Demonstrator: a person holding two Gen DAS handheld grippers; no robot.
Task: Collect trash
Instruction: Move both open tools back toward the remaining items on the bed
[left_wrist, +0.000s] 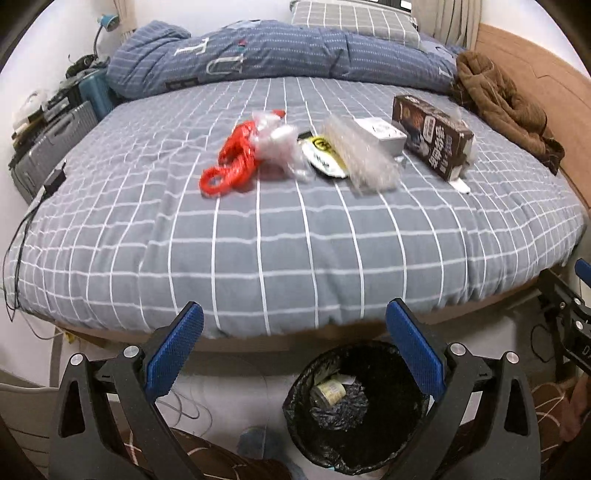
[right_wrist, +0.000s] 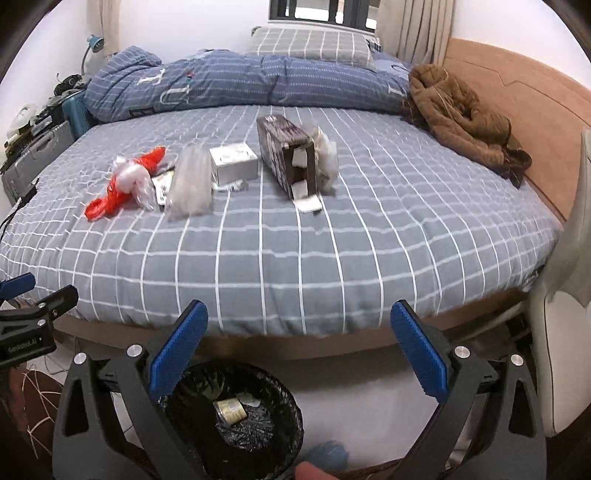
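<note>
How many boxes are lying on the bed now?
2: a dark brown carton on the right of the litter, and a small white box beside it, left. Others may be hidden under plastic.

The bed sheet (left_wrist: 280, 236) is grey with a white grid of lines, and the pillow (right_wrist: 314, 44) at the far end has the same grey and white check. The quilt (left_wrist: 258, 55) is dark blue with pale dotted stripes and large pale letters. A jacket (right_wrist: 461, 118) is brown; the headboard (right_wrist: 517, 85) is tan. Among the litter, a bag (left_wrist: 232, 158) is bright red, a wrapper (left_wrist: 325, 155) is white with a yellow and black mark, a small box (right_wrist: 232, 162) is white, and a carton (left_wrist: 432, 140) is dark brown with white characters. The bin (left_wrist: 354, 406) has a black liner. Both grippers carry blue pads (left_wrist: 173, 354) on black frames.
</note>
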